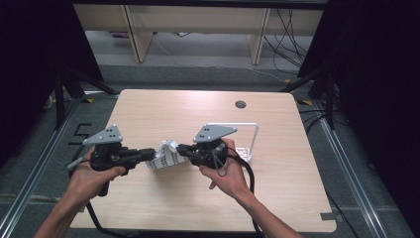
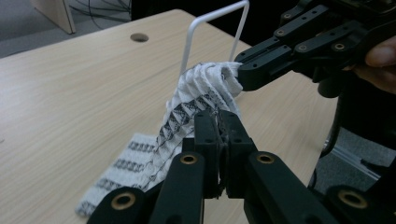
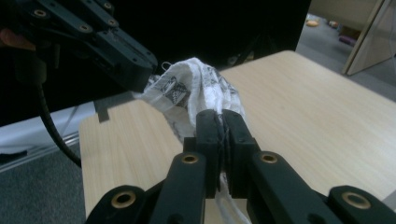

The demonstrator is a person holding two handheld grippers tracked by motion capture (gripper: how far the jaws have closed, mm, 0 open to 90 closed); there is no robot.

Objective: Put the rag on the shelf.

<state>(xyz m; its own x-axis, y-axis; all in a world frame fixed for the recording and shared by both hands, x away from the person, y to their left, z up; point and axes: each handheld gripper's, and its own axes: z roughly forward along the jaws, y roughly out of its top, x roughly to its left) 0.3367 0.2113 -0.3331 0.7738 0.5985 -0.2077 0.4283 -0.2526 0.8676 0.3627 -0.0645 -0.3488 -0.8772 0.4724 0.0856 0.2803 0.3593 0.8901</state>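
High view: you are standing at a light wooden table [image 1: 148, 208], forearms coming in from the bottom edge, a black two-jaw gripper in each hand. Between the two tools hangs a white cloth with dark patterned bands [image 1: 167, 154], bunched and lifted near the middle of the table, a little toward your side. Your left gripper [image 1: 148, 154] points rightward and meets the cloth's left end; your right gripper [image 1: 180, 148] points leftward and meets its right end, so the two tips sit close together with the fabric bridging them. Each tool carries a grey three-cornered plate on top. Just behind your right hand [image 1: 229, 176] stands a white wire frame [image 1: 255, 136], upright on the table, with a small round hole [image 1: 240, 104] in the tabletop farther back. From the left gripper view, your own jaws are pressed together on a pleated fold of the cloth [image 2: 187, 105], no gap visible between them, while the cloth's lower end trails down onto the wood; the other gripper pinches the upper end, beside the wire frame [image 2: 191, 35]. From the right gripper view, your jaws are likewise closed tight on a gathered edge of the cloth [image 3: 196, 84], and the fabric rises from them in a crumpled hump toward the opposite gripper's tip.
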